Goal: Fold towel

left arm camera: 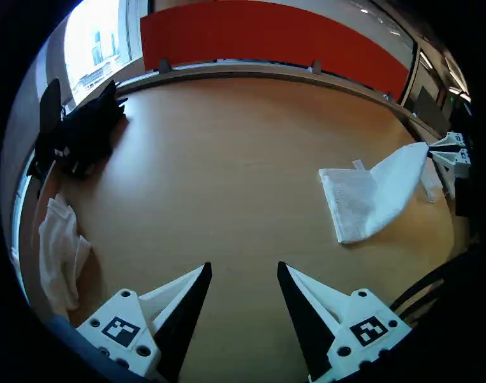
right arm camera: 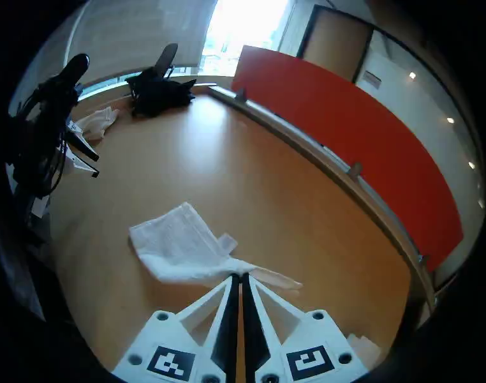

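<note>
Towel [left arm camera: 370, 198] lies on the bench [left arm camera: 243, 159], one corner lifted by my right tool [right arm camera: 238, 281], which is pinched tight on it, I reckon to carry it over for the fold. Left tool [left arm camera: 243, 287] hovers spread wide, well apart, holding nothing.

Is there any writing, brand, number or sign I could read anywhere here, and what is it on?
No words or numbers can be read.
The square patterns on the left tool and the right tool: black-and-white coded marks, no letters.
The white plate beside the door: too small to read.
The tab on the towel: nothing legible.
</note>
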The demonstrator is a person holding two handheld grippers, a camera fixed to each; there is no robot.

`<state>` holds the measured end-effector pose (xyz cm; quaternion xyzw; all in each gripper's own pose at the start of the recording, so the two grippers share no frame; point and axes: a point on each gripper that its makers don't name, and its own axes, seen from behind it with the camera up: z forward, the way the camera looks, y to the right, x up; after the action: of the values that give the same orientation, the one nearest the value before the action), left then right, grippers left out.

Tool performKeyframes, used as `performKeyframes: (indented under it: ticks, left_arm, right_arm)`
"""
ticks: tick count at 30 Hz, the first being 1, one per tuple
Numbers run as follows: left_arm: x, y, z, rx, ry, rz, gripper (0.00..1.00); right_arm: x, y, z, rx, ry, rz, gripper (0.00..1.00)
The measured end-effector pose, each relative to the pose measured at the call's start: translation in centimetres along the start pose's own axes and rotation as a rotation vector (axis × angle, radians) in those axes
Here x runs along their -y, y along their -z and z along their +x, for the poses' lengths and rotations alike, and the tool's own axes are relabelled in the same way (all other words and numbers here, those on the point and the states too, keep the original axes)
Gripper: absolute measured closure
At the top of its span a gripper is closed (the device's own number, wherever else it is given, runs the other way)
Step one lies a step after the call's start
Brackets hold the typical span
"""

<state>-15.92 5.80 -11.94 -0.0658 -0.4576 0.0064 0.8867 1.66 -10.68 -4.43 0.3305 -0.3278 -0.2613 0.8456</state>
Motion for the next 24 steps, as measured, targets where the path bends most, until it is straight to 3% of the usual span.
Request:
performKeyframes:
  ticks: [24]
  left_arm:
    - [0.7,1.2,-0.1,-0.021,0.033,0.004,0.25]
  right_arm:
    - [8.0,-5.1,3.2,-0.002,0.081,0.186,0.96]
